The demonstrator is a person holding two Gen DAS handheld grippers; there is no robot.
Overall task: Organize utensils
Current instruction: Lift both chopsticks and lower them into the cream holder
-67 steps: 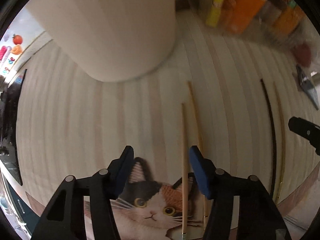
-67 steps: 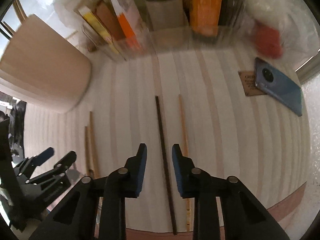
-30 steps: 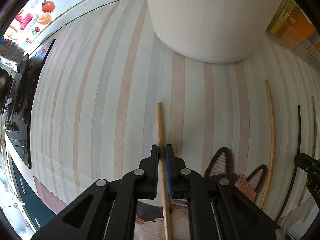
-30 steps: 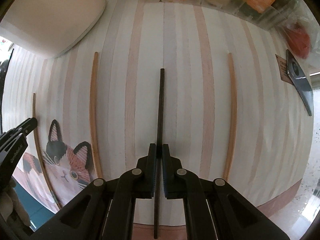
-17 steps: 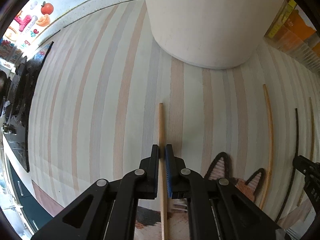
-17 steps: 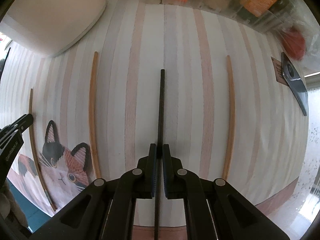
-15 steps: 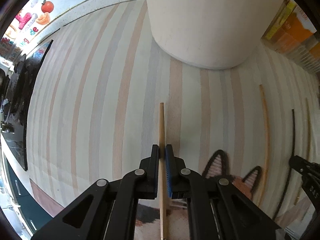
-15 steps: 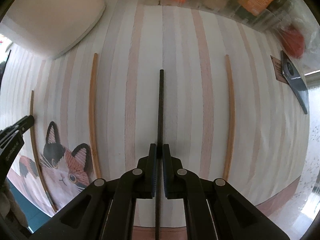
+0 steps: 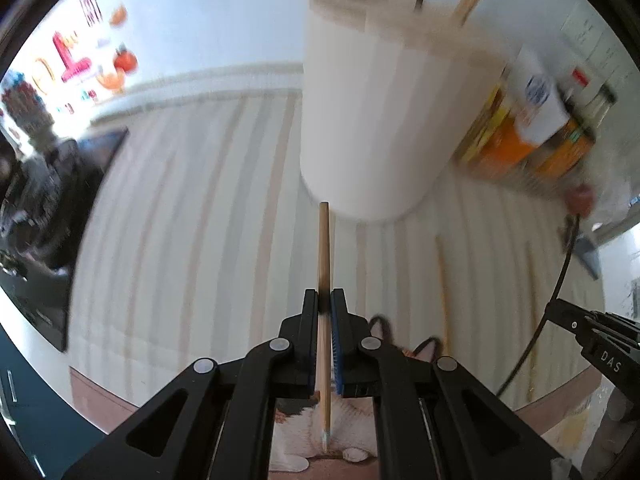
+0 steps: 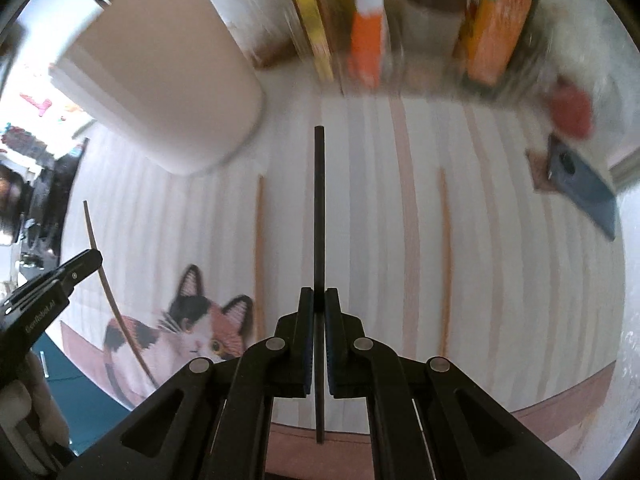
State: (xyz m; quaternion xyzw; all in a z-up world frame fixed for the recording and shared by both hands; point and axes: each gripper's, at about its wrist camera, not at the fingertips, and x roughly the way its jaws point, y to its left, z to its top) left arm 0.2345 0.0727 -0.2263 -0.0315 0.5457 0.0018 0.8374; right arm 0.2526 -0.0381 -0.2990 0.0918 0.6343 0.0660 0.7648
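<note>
Two chopsticks are in my grip at once; the largest item, the white utensil holder (image 9: 384, 120), already contains several sticks, so collision at its rim is my main risk; my left gripper (image 9: 325, 308) is clenched on the wooden chopstick (image 9: 323, 248), raised near its base; my right gripper (image 10: 315, 308) clamps the black chopstick (image 10: 319, 208); thin shafts may pivot or slip.

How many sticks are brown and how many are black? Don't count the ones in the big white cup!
Brown chopsticks: 3 (one held in the left tool, two lying on the table)
Black chopstick: 1 (held in the right tool)
Total: 4
</note>
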